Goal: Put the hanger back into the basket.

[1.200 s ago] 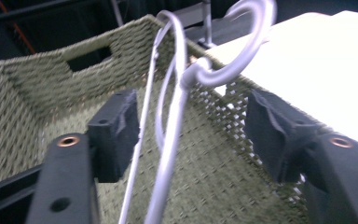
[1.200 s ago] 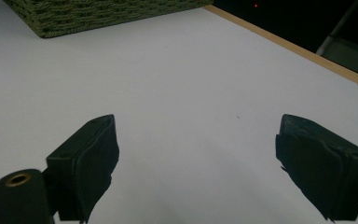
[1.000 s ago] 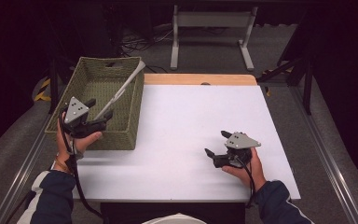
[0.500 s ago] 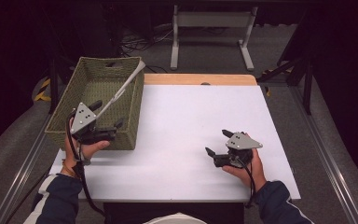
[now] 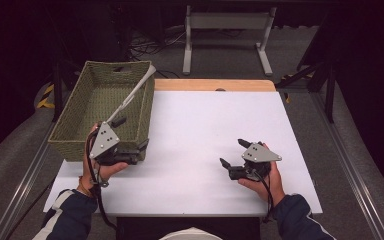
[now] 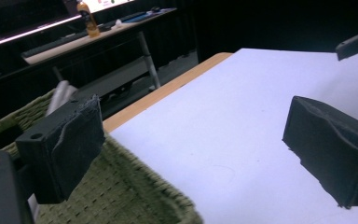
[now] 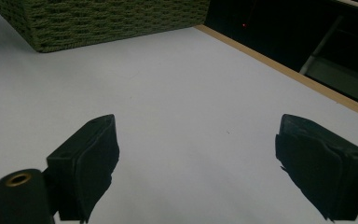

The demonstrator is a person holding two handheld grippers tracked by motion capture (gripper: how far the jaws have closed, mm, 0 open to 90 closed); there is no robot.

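A green woven basket point(image 5: 97, 102) stands at the table's left. In it lies a long grey utensil point(image 5: 132, 95), its upper end resting on the far right corner of the rim. My left gripper point(image 5: 131, 133) hovers at the basket's near right corner, close to the utensil's lower end. Its jaws have just been opening and now stand wide, with nothing pressed between the pads. In the left gripper view the left gripper point(image 6: 196, 149) has one pad point(image 6: 65, 144) over the basket point(image 6: 121, 196) and the other over the white table; the utensil point(image 6: 58, 95) shows behind. My right gripper point(image 5: 234, 152) rests open near the front right.
The white tabletop point(image 5: 205, 125) has a wooden far edge point(image 5: 210, 85). A metal stand point(image 5: 227, 22) and cables lie on the floor beyond. In the right gripper view the right gripper point(image 7: 205, 168) points over bare table towards the basket point(image 7: 98, 18).
The left hand has drawn back from over the basket to its near right corner, and its jaws stand wider. The utensil stays in the basket. The right hand has not moved.
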